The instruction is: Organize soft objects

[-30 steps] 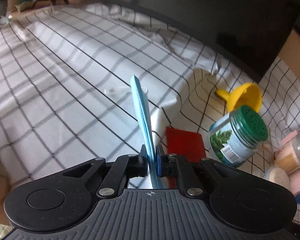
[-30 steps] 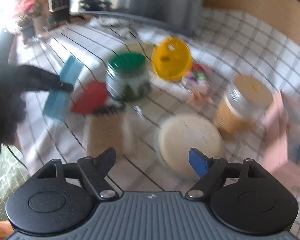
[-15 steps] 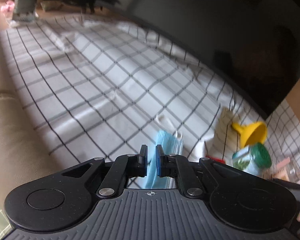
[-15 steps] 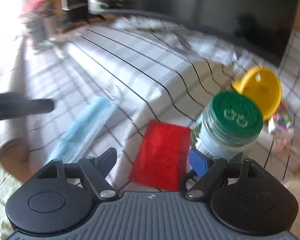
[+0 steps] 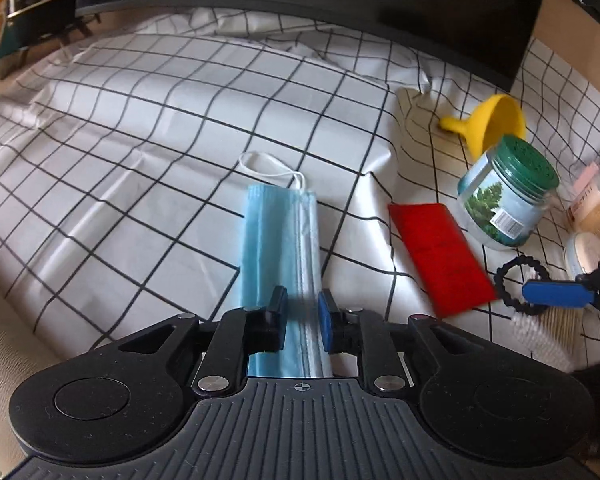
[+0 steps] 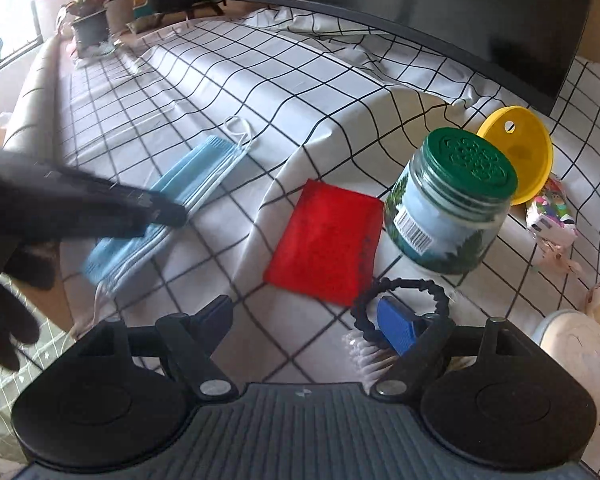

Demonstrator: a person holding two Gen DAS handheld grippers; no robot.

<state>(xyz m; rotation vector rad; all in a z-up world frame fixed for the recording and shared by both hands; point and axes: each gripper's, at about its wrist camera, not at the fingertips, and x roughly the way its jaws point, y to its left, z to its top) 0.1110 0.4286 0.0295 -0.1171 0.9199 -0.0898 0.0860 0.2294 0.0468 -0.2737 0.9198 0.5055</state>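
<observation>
Red pouch (image 6: 326,242): we see it flat on the checked cloth (image 6: 260,80), just ahead of our right gripper (image 6: 306,322), long axis pointing away.
Right gripper: jaws apart, empty, nearer than left.
Left gripper (image 5: 302,316): jaws just opening, blue mask (image 5: 278,236) lying between them, unpressed.

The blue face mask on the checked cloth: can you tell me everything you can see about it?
The light blue pleated face mask looks like thin, soft fabric, folded lengthwise, with white edges and white elastic ear loops curling out at its far end. It lies flat on the white black-checked tablecloth, left of the flat red rectangular pad and apart from it. The left gripper is right over its near end; its jaws have just been opening, with the mask between them but no longer pinched.
</observation>
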